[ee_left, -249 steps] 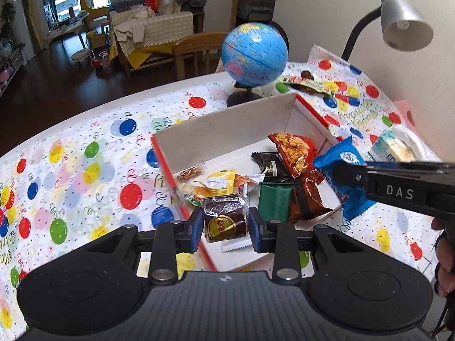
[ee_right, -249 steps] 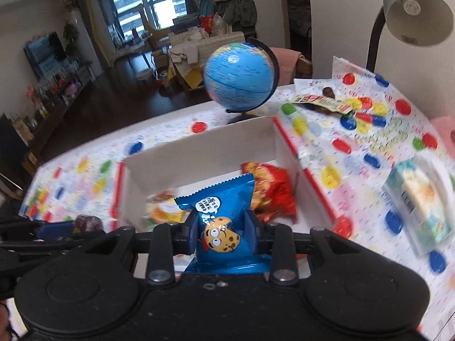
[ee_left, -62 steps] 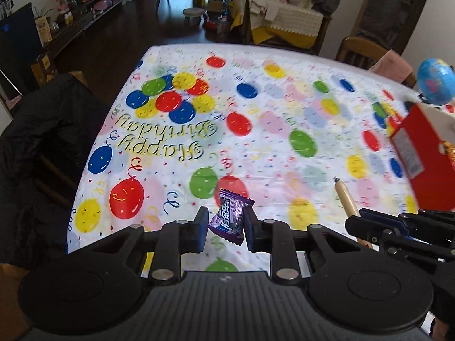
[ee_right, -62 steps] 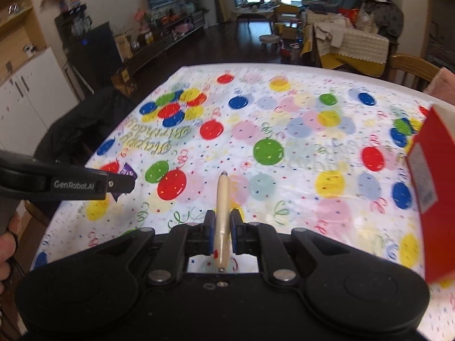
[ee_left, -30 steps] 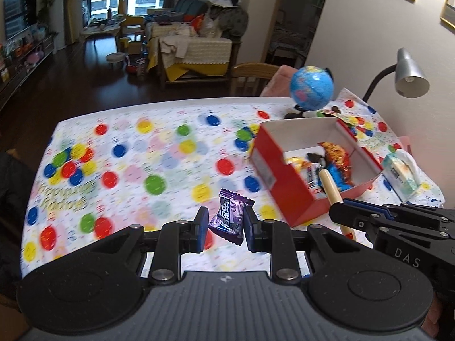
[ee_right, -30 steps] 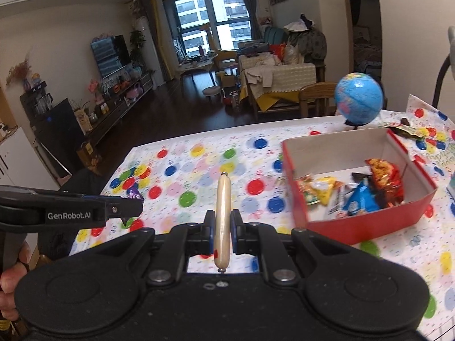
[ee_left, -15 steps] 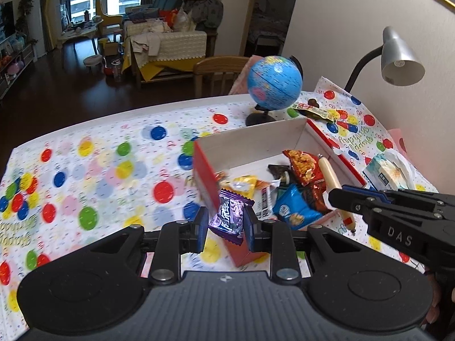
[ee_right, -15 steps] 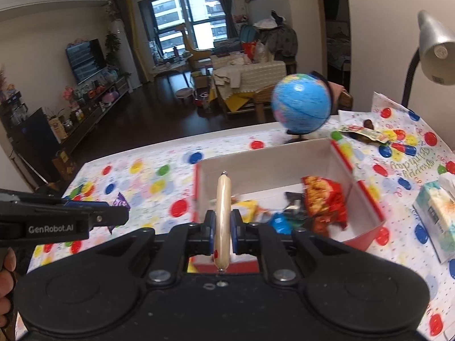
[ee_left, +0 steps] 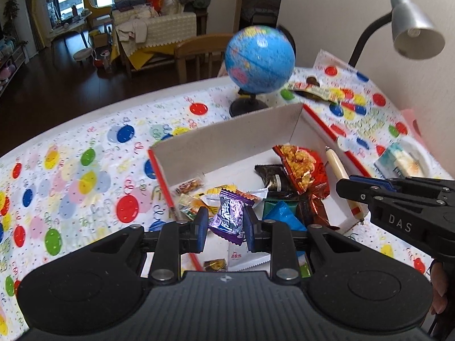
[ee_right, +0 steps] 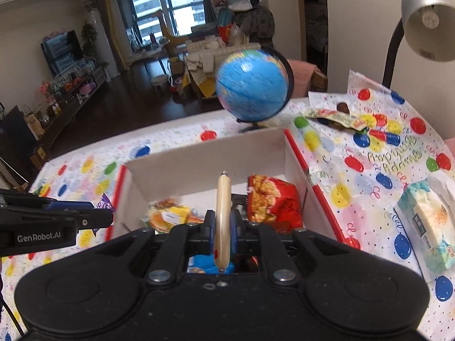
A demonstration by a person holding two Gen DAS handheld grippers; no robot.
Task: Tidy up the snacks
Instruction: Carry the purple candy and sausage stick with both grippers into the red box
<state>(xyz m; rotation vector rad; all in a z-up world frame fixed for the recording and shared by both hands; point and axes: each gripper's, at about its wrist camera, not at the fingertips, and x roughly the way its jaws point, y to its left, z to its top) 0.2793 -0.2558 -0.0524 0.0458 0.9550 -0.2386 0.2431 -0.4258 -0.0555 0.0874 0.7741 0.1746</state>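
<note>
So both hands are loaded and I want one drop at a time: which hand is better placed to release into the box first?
Right, probably: its sausage stick hangs over the box interior. The left gripper's purple candy sits nearer the front wall.

The left tongs (ee_left: 224, 227) point forward and down. Their two blue pads (ee_left: 202, 228) are close together and squeeze a purple candy (ee_left: 229, 218) from both sides. In the right wrist view the left tongs (ee_right: 106, 216) reach in from the left side, level with the other pair.

The right tongs (ee_right: 221, 228) also tilt down. Their pads are pressed almost fully together on a thin pale sausage stick (ee_right: 222, 216), which stands up between them. In the left wrist view the right tongs (ee_left: 345, 189) come in from the right edge, and fingers (ee_left: 439, 289) of the person's hand show under them.
</note>
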